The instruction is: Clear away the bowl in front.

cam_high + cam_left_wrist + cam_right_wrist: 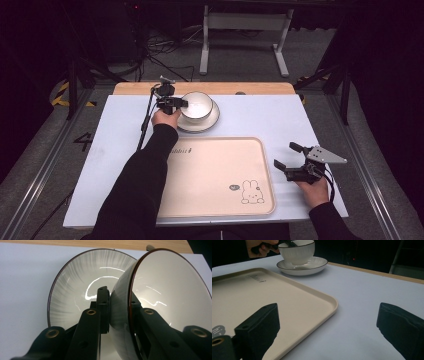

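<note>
A white bowl [198, 103] with a dark rim stands over a matching ribbed plate [213, 120] at the far middle of the table. My left gripper [181, 103] is shut on the bowl's near-left rim. In the left gripper view one jaw is outside the bowl [170, 290] and one inside, with the plate [72, 290] behind. Whether the bowl [298, 252] rests on the plate [317, 265] or hangs just above it, I cannot tell. My right gripper [284, 154] stands open and holds nothing, just right of the beige tray [215, 175].
The beige tray [274, 295], printed with a rabbit, lies bare in the near middle of the white table top [270, 117]. A wooden strip [250, 88] runs along the far edge. Beyond it are a floor with cables and a white stand [245, 22].
</note>
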Action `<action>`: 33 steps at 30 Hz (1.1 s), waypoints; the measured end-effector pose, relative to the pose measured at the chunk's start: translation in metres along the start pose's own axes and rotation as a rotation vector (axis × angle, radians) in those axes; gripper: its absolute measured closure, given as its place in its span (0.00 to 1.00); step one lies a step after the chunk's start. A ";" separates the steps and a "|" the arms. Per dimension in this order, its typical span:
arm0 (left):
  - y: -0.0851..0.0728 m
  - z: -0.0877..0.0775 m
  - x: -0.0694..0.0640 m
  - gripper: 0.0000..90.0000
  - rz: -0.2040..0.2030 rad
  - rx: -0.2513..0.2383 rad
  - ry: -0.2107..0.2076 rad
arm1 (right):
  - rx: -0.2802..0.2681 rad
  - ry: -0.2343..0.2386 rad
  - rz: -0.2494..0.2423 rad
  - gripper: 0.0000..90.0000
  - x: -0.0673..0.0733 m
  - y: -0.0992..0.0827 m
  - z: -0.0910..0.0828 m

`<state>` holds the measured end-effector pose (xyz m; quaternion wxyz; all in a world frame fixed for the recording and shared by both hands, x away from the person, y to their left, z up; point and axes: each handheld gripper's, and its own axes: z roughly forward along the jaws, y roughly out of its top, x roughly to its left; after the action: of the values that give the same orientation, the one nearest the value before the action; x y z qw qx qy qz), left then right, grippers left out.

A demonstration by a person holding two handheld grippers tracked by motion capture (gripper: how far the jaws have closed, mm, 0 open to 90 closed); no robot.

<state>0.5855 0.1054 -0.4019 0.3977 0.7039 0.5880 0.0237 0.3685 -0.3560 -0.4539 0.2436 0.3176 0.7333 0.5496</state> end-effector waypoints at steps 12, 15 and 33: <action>0.003 -0.016 -0.011 0.87 0.035 -0.039 -0.030 | -0.003 -0.001 0.002 0.06 0.000 0.000 0.000; 0.003 -0.021 -0.013 0.87 0.041 -0.037 -0.030 | -0.003 -0.001 0.003 0.06 0.000 0.000 0.000; -0.009 -0.043 -0.047 0.88 0.212 0.047 -0.094 | -0.001 0.001 -0.002 0.06 0.000 0.000 0.000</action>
<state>0.5418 0.0887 -0.3574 0.4037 0.7715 0.4914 0.0189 0.3684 -0.3560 -0.4539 0.2439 0.3165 0.7334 0.5500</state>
